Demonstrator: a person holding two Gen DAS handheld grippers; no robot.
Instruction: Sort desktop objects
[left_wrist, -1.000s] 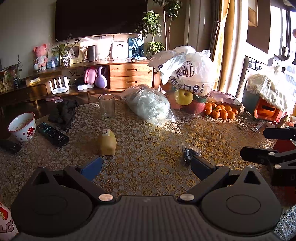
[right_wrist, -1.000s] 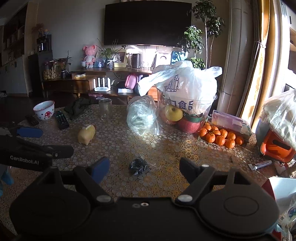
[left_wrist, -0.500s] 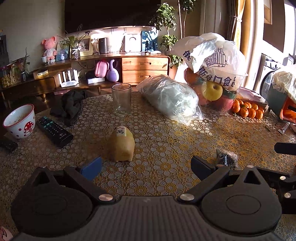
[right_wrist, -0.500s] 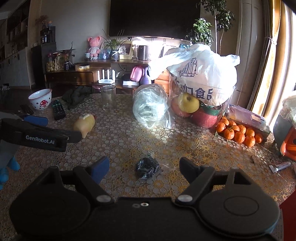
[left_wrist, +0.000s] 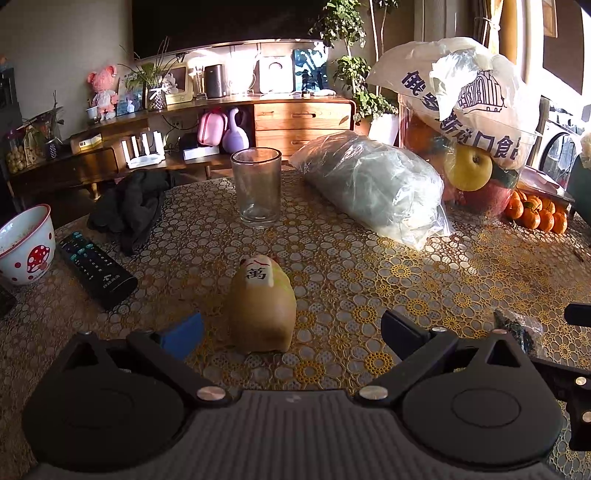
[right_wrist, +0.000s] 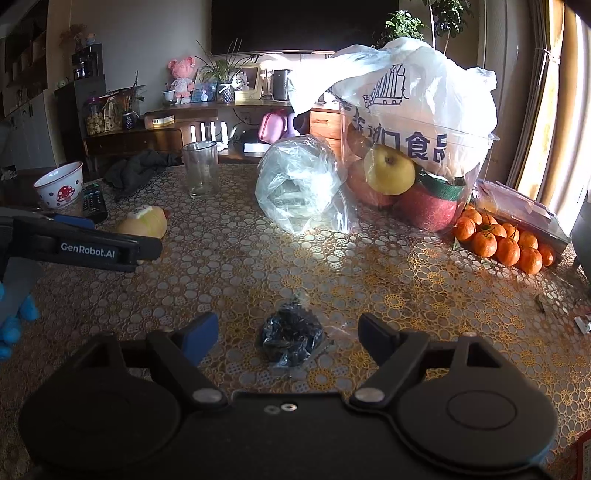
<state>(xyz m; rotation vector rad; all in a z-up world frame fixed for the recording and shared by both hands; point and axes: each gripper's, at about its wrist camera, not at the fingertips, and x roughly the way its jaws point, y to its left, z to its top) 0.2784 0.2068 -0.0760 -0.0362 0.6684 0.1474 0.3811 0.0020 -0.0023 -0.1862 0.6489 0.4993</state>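
Left gripper (left_wrist: 291, 328), angled down at the counter (left_wrist: 369, 266), spread around a tan pig-shaped figurine (left_wrist: 262, 306). Right gripper (right_wrist: 288, 332), likewise angled, spread around a crumpled dark packet (right_wrist: 291, 338) lying on the counter.

Worktop layout, both wrist views.

A figurine (left_wrist: 263, 306) stands on the worktop (left_wrist: 369, 280) near the front, between the open jaws of the left gripper (left_wrist: 291, 330). Behind it stands a drinking glass (left_wrist: 256, 186); left of it lie a remote control (left_wrist: 96, 269) and, further left, a bowl (left_wrist: 23, 243). A clear bag (left_wrist: 373, 188) lies right of the glass, with a fruit container (right_wrist: 410, 173) to its right and tangerines (right_wrist: 506, 243) beyond. A small wrapped packet (right_wrist: 291, 338) lies between the open jaws of the right gripper (right_wrist: 288, 332).
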